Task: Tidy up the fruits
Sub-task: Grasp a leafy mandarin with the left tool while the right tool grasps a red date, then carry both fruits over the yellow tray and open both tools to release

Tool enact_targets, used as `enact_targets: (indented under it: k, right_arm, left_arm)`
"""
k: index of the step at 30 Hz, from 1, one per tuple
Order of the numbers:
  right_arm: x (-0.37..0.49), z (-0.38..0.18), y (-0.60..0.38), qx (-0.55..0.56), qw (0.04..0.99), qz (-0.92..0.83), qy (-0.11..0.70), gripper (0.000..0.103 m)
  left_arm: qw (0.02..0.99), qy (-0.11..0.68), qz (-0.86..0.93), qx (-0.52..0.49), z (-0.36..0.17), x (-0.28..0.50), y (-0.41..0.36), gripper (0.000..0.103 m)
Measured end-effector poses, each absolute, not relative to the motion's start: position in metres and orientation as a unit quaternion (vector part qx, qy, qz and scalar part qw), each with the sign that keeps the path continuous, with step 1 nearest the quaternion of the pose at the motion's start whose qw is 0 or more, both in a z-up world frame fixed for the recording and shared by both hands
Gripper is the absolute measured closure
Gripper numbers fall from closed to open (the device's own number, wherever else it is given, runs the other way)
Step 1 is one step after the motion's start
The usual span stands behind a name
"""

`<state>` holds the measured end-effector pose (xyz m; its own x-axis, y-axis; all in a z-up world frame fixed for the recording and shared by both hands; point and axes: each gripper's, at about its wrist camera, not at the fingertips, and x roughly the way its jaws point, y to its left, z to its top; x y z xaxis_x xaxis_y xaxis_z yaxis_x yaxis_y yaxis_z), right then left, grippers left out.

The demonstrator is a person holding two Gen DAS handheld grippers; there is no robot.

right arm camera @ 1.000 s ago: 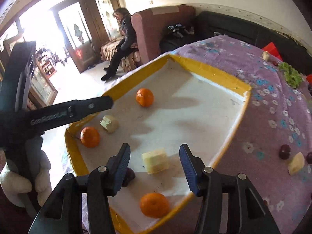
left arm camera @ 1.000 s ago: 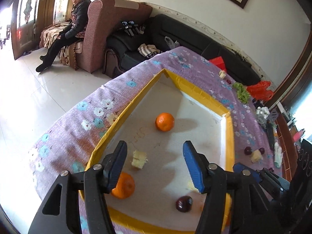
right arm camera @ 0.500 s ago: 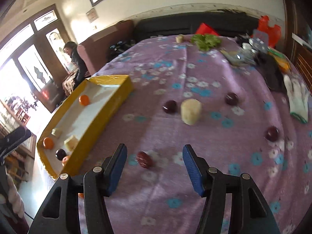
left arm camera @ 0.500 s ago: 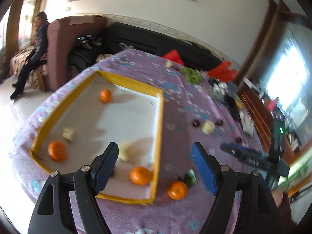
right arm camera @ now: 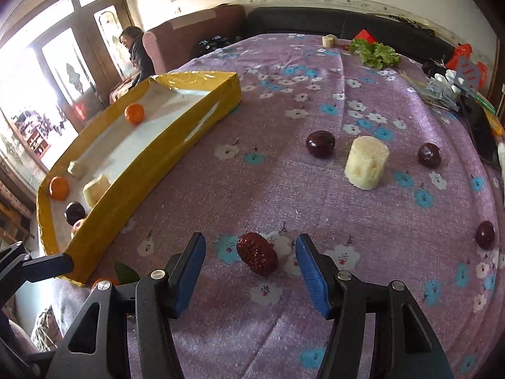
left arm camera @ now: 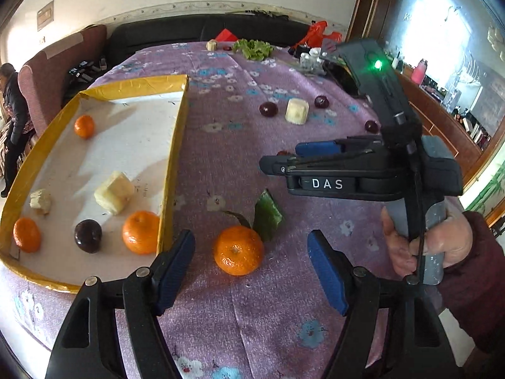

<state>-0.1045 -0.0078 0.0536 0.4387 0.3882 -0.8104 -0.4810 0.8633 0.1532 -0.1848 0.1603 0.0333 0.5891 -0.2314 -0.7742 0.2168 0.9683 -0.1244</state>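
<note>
Purple floral tablecloth [right arm camera: 315, 195], fruit scattered beside a yellow tray [left arm camera: 175, 145].
Left gripper [left arm camera: 252, 262] gapes around a leafy tangerine [left arm camera: 238, 249]; right gripper [right arm camera: 251, 260] gapes around a red date [right arm camera: 257, 253].

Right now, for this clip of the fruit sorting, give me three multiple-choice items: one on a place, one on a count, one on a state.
1. Where is the tangerine with the leaf?
A. inside the yellow tray
B. on the purple cloth, outside the tray
C. held in a hand-held gripper

2. How many tangerines lie inside the yellow tray?
A. one
B. three
C. five

3. How does the right hand-held gripper stand?
A. open, fingers either side of a wrinkled red fruit
B. shut on the pale cylinder
C. shut and empty

Key: 1 B, the left wrist view shows it on the purple cloth beside the tray wall, in front of the open left hand-held gripper. 2 B, three orange fruits show on the white floor. 3 A, the wrinkled red fruit lies untouched between the spread fingers.
</note>
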Motion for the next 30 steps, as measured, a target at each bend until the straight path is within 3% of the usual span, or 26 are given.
enact_targets:
  k: [5, 7, 9, 12, 16, 21, 22, 24, 25, 26, 30]
  right_arm:
    - [-0.103, 0.051, -0.005, -0.063, 0.849, 0.249, 0.462, 0.067]
    - [-0.102, 0.051, -0.008, -0.056, 0.848, 0.250, 0.463, 0.073]
    - [-0.101, 0.051, -0.011, -0.045, 0.847, 0.254, 0.465, 0.073]
    - [-0.101, 0.051, -0.016, -0.035, 0.847, 0.253, 0.466, 0.074]
    - [-0.102, 0.054, -0.022, -0.030, 0.849, 0.248, 0.466, 0.074]
    - [-0.105, 0.060, -0.030, -0.021, 0.853, 0.243, 0.462, 0.074]
    - [-0.106, 0.061, -0.032, -0.020, 0.853, 0.244, 0.461, 0.074]
    - [-0.108, 0.062, -0.033, -0.018, 0.853, 0.243, 0.461, 0.074]
    - [-0.108, 0.061, -0.034, -0.017, 0.852, 0.244, 0.463, 0.074]
    - [-0.107, 0.061, -0.034, -0.017, 0.852, 0.243, 0.464, 0.074]
    - [-0.109, 0.060, -0.036, -0.013, 0.851, 0.243, 0.465, 0.074]
  left_arm:
    - [0.885, 0.446, -0.134, -0.002, 0.022, -0.174, 0.156, 0.038]
    - [0.885, 0.446, -0.134, 0.002, 0.021, -0.170, 0.153, 0.040]
    - [0.885, 0.447, -0.134, 0.006, 0.019, -0.166, 0.150, 0.049]
    - [0.890, 0.439, -0.115, 0.038, 0.016, -0.170, 0.145, 0.073]
    - [0.891, 0.432, -0.136, 0.014, 0.021, -0.178, 0.150, 0.076]
    - [0.893, 0.425, -0.149, 0.004, 0.029, -0.186, 0.155, 0.091]
    - [0.894, 0.424, -0.145, 0.009, 0.028, -0.187, 0.155, 0.091]
    - [0.894, 0.425, -0.144, 0.014, 0.027, -0.186, 0.153, 0.072]
    - [0.893, 0.428, -0.137, 0.019, 0.025, -0.185, 0.153, 0.047]
    - [0.894, 0.427, -0.134, 0.024, 0.024, -0.185, 0.152, 0.032]
    - [0.889, 0.434, -0.137, 0.044, 0.017, -0.188, 0.147, 0.030]
